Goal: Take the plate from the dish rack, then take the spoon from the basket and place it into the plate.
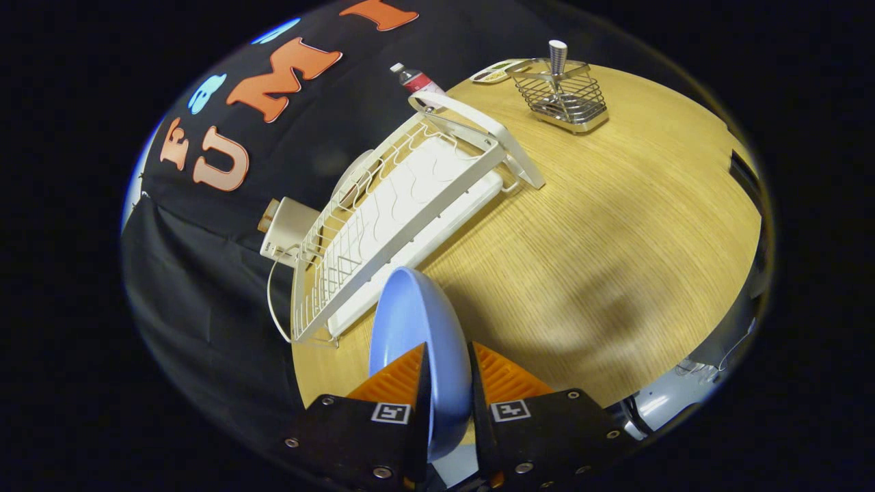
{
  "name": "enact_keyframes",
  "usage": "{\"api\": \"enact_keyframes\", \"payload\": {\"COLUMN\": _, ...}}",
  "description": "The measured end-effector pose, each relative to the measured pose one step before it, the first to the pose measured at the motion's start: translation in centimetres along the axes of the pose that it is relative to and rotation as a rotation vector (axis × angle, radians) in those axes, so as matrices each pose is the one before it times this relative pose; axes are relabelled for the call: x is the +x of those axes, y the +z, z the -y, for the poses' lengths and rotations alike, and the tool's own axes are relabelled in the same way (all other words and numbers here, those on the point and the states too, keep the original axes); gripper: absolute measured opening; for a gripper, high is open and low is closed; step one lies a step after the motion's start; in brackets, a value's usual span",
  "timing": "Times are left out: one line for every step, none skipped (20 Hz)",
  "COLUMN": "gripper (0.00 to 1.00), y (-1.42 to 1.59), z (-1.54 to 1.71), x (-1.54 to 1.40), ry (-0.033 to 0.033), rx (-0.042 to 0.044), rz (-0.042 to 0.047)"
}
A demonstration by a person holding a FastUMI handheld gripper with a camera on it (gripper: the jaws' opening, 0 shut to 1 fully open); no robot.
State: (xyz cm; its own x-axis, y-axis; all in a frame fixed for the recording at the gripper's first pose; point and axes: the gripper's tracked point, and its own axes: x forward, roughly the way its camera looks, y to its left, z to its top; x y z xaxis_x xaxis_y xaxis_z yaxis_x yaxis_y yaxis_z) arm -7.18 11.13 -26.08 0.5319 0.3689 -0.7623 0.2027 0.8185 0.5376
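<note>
A light blue plate (410, 321) stands on edge between my fingers, held up above the wooden table (601, 225). My gripper (449, 365) is shut on the plate's rim, one finger on each face. Just beyond the plate lies the white wire dish rack (396, 219) on its white drip tray. Far across the table stands a wire basket (564, 96) with a spoon handle (558, 58) sticking up out of it.
A plastic bottle (417, 80) lies behind the rack's far end. A small white box (287, 229) with a cable sits at the rack's near-left corner. A small dish (495, 72) rests beside the basket. Open tabletop stretches between the rack and the basket.
</note>
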Motion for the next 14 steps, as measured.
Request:
{"api": "enact_keyframes", "payload": {"gripper": 0.31, "y": 0.326, "z": 0.452, "x": -0.317, "ry": -0.01159, "rx": -0.00524, "rz": 0.00601}}
{"api": "enact_keyframes", "payload": {"gripper": 0.34, "y": 0.394, "z": 0.279, "x": -0.325, "ry": -0.00499, "rx": 0.00007, "rz": 0.00677}}
{"api": "enact_keyframes", "payload": {"gripper": 0.34, "y": 0.495, "z": 0.183, "x": -0.339, "ry": 0.00098, "rx": 0.00178, "rz": 0.00584}}
{"api": "enact_keyframes", "payload": {"gripper": 0.34, "y": 0.492, "z": 0.396, "x": -0.492, "ry": -0.00984, "rx": -0.00498, "rz": 0.01160}}
{"api": "enact_keyframes", "payload": {"gripper": 0.34, "y": 0.720, "z": 0.549, "x": -0.326, "ry": -0.01652, "rx": -0.01780, "rz": 0.01486}}
{"api": "enact_keyframes", "payload": {"gripper": 0.34, "y": 0.615, "z": 0.581, "x": -0.308, "ry": -0.01821, "rx": -0.02256, "rz": 0.01597}}
{"api": "enact_keyframes", "payload": {"gripper": 0.37, "y": 0.638, "z": 0.525, "x": -0.426, "ry": -0.01397, "rx": -0.01982, "rz": 0.01463}}
{"api": "enact_keyframes", "payload": {"gripper": 0.46, "y": 0.715, "z": 0.303, "x": -0.321, "ry": -0.00935, "rx": -0.01469, "rz": 0.01495}}
{"api": "enact_keyframes", "payload": {"gripper": 0.55, "y": 0.791, "z": 0.427, "x": -0.308, "ry": -0.00844, "rx": -0.01414, "rz": 0.01084}}
{"api": "enact_keyframes", "payload": {"gripper": 0.64, "y": 0.715, "z": 0.492, "x": -0.436, "ry": -0.01378, "rx": -0.01348, "rz": 0.01733}}
{"api": "enact_keyframes", "payload": {"gripper": 0.71, "y": 0.863, "z": 0.458, "x": -0.231, "ry": -0.01298, "rx": -0.01760, "rz": 0.01744}}
{"api": "enact_keyframes", "payload": {"gripper": 0.79, "y": 0.747, "z": 0.500, "x": -0.299, "ry": -0.01628, "rx": -0.01978, "rz": 0.01652}}
{"api": "enact_keyframes", "payload": {"gripper": 0.85, "y": 0.989, "z": 0.442, "x": -0.234, "ry": -0.01155, "rx": -0.01956, "rz": 0.01966}}
{"api": "enact_keyframes", "payload": {"gripper": 0.93, "y": 0.778, "z": 0.328, "x": -0.222, "ry": -0.00589, "rx": -0.01927, "rz": 0.01695}}
